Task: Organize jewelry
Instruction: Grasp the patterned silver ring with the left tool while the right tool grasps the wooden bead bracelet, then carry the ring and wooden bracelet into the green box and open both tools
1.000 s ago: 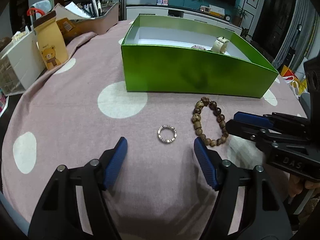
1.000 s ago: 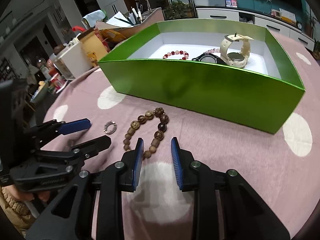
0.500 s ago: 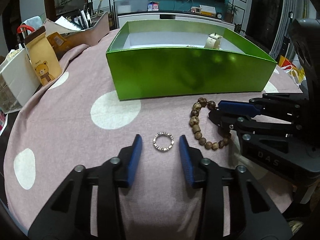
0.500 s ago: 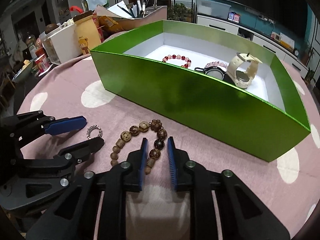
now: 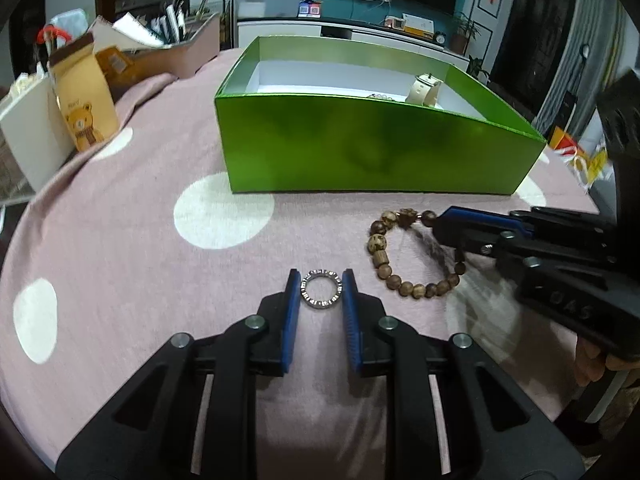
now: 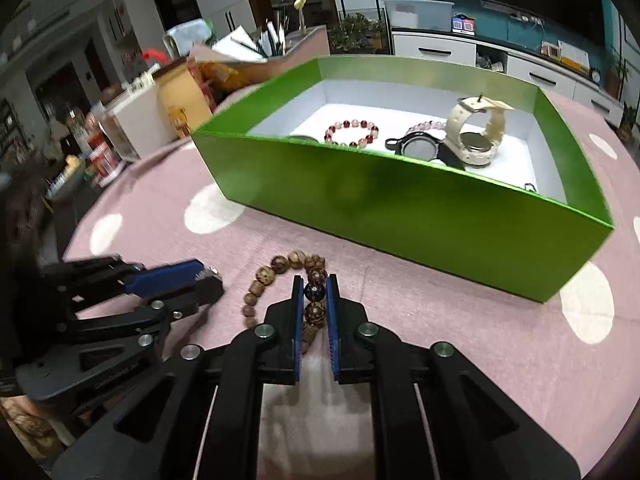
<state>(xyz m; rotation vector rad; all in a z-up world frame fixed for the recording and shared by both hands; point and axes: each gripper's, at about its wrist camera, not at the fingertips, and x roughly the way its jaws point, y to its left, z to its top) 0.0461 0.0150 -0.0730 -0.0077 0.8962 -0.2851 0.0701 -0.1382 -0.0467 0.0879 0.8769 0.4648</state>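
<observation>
A small silver ring (image 5: pixel 321 294) lies on the pink dotted tablecloth. My left gripper (image 5: pixel 321 294) has closed on it, a blue pad touching each side. A brown wooden bead bracelet (image 5: pixel 380 245) lies just right of the ring. My right gripper (image 6: pixel 314 294) is shut on the bracelet's beads (image 6: pixel 315 290), still on the cloth. The right gripper also shows in the left wrist view (image 5: pixel 452 226), and the left gripper in the right wrist view (image 6: pixel 204 278). The green box (image 5: pixel 360 156) stands behind.
The green box (image 6: pixel 400 200) holds a red bead bracelet (image 6: pixel 352 133), a cream watch (image 6: pixel 476 132) and a black watch (image 6: pixel 416 148). A bear-print paper bag (image 5: pixel 84 104), a white container (image 5: pixel 28 140) and a tray of papers (image 5: pixel 168 44) stand at the far left.
Both grippers moved forward and closed. The left went from wide open to pinching the ring; the right narrowed onto the bracelet's beads.
</observation>
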